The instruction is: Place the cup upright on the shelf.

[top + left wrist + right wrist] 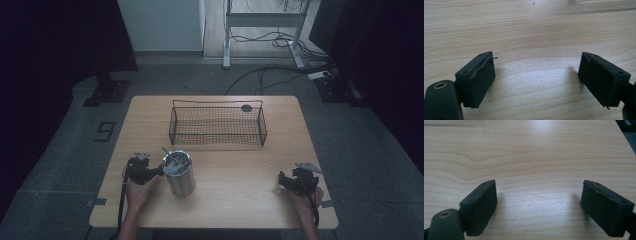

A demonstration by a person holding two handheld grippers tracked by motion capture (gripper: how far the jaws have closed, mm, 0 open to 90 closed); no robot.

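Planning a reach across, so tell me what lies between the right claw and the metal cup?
Bare tabletop in the high view: nothing between the right claw and the metal cup.

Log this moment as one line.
left gripper: open, beside metal cup | right gripper: open, empty | wire basket: behind cup

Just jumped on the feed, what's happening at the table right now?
A person sits at a wooden table with a gripper in each hand. The left gripper is beside a metal cup with a utensil in it, at the cup's left; its own view shows open jaws with bare wood between them. The right gripper rests near the table's right edge, also open and holding nothing. A wire basket stands farther back with a small dark round thing at its far rim.
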